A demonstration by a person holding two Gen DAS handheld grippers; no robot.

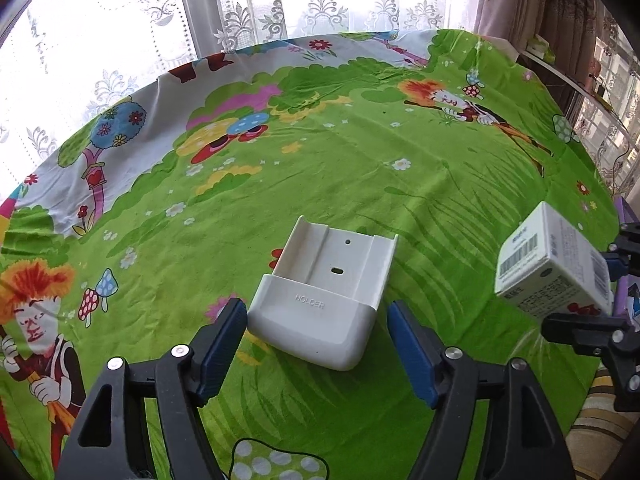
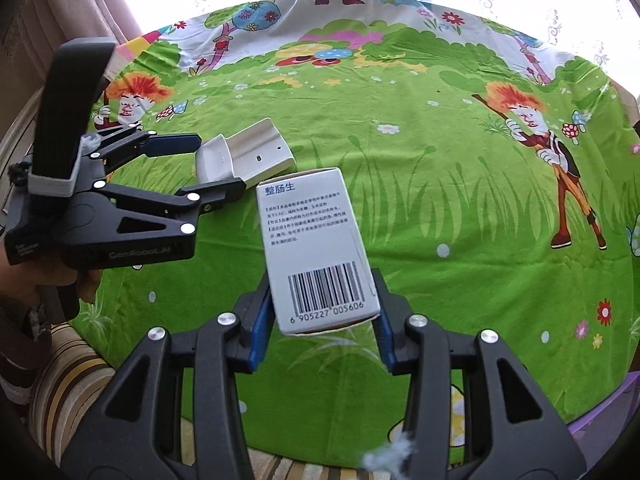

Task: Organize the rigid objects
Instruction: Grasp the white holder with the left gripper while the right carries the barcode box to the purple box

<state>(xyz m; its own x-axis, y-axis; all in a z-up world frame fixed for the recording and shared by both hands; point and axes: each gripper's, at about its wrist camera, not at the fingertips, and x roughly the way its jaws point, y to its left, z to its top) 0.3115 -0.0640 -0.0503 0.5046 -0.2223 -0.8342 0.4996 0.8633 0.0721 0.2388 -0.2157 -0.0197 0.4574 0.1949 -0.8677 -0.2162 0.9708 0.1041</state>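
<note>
A white plastic wall holder (image 1: 340, 264), marked HOLDER, lies flat on the green cartoon cloth (image 1: 360, 168). My left gripper (image 1: 316, 308) is open, and its blue pads (image 1: 224, 344) stand a little off either side of the holder's closed end without touching it. The right wrist view shows the same holder (image 2: 248, 152) between the left gripper's (image 2: 220, 164) spread fingers. My right gripper (image 2: 320, 280) is shut on a white medicine box (image 2: 312, 224) with a barcode, held in the air above the cloth. From the left wrist view the box (image 1: 552, 264) hangs to the holder's right.
The patterned cloth covers the whole table up to a lace curtain (image 1: 240, 0) at the far edge. A purple table edge (image 2: 600, 412) shows at the near right. Striped fabric (image 2: 68, 380) and a person's hand (image 2: 40, 280) lie at the near left.
</note>
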